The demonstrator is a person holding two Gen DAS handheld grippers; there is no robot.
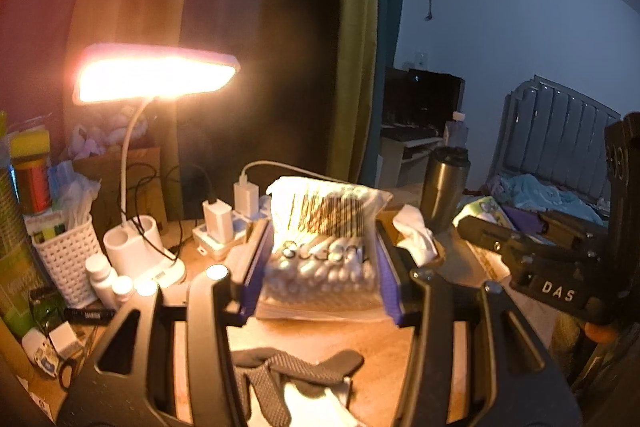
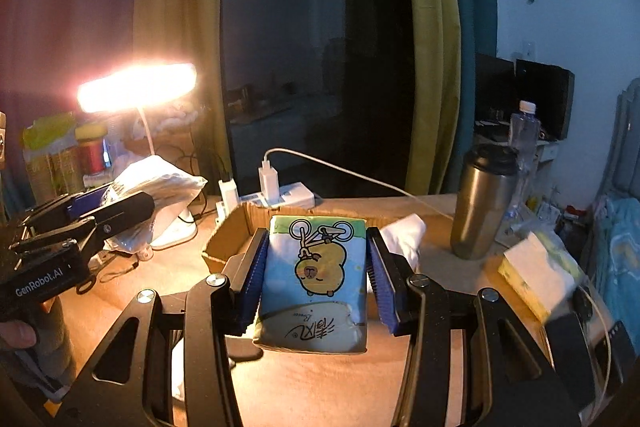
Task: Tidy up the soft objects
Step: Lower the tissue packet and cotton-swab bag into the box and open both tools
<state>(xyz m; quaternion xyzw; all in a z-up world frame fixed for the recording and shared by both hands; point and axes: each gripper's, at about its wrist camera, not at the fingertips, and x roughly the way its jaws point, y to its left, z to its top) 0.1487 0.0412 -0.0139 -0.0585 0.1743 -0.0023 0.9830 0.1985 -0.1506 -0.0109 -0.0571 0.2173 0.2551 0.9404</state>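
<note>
**Above the lamplit desk, both grippers carry packs**

Over the wooden desk (image 2: 168,279), the left gripper (image 1: 320,259) clamps a clear bag of cotton swabs (image 1: 324,239). The right gripper (image 2: 316,263) clamps a cartoon-printed tissue pack (image 2: 316,275) above an open cardboard box (image 2: 244,223), beside a steel tumbler (image 2: 480,203).

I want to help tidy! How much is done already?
Done: a white cloth already lies in the cardboard box. In hand: the left gripper holds a cotton swab bag; the right gripper holds a tissue pack. Left: both, plus the gloves.
</note>
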